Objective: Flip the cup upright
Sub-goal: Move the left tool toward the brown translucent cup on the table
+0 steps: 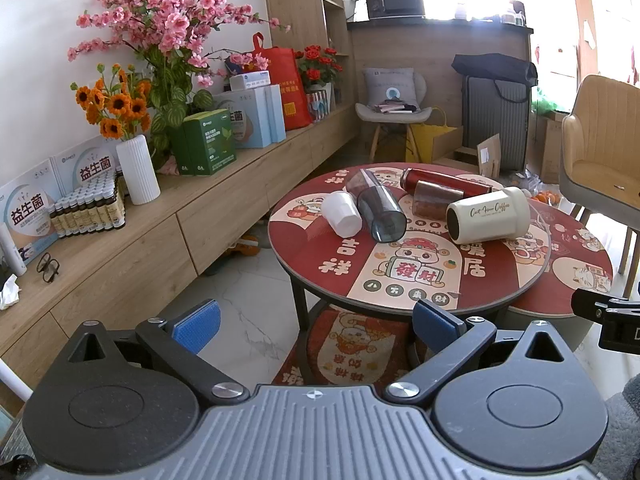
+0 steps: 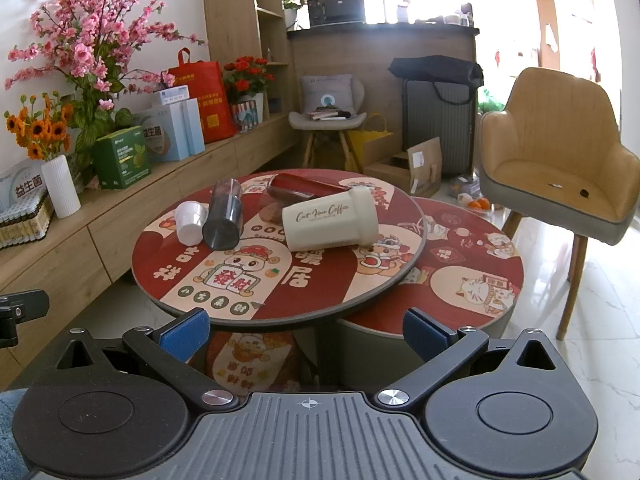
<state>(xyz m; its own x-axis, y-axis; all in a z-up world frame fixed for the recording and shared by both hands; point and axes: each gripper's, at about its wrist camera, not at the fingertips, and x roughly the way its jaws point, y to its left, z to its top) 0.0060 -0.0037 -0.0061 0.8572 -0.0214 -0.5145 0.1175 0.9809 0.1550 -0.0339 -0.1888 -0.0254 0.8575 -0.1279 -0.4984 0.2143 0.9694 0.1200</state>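
Several cups lie on their sides on the round red table (image 1: 460, 292) (image 2: 320, 300): a small white cup (image 1: 341, 213) (image 2: 190, 220), a dark see-through tumbler (image 1: 376, 206) (image 2: 225, 216), a cream coffee cup with script lettering (image 1: 488, 214) (image 2: 330, 218), a brown see-through cup (image 1: 430, 199) (image 2: 272, 210) and a red bottle (image 1: 444, 182) (image 2: 308, 188) behind it. My left gripper (image 1: 316, 330) is open and empty, short of the table's near edge. My right gripper (image 2: 306, 330) is open and empty, also short of the near edge.
A lower round table (image 2: 480, 272) adjoins on the right. A tan armchair (image 2: 556, 160) stands at the right. A long wooden sideboard (image 1: 132, 240) with flowers, a white vase (image 1: 137, 170) and boxes runs along the left wall. A grey chair (image 1: 394, 114) stands behind.
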